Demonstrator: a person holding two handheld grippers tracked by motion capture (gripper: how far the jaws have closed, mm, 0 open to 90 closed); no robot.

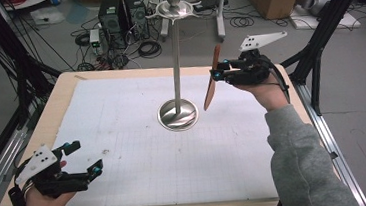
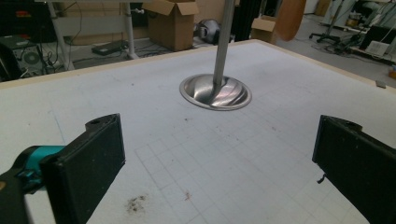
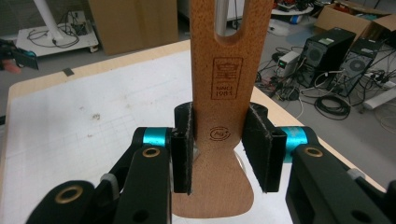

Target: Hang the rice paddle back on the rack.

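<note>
From the high view, the right gripper is up in the air to the right of the metal stand, gripping a wooden spatula that hangs nearly upright, tilted, clear of the white gridded tabletop. The left gripper sits low at the near left corner, fingers spread, nothing in them.

Left gripper view: both black fingers stand wide apart over the grid mat, with the stand's round base ahead and the spatula's tip at the top edge.

Right gripper view: fingers clamp the spatula's flat handle from both sides. Burned into the wood is a crest stamp reading "1983" below smaller lettering I can't make out, and lower down a circled "Ag+" mark. The slot in the wood shows the stand's pole behind.
</note>
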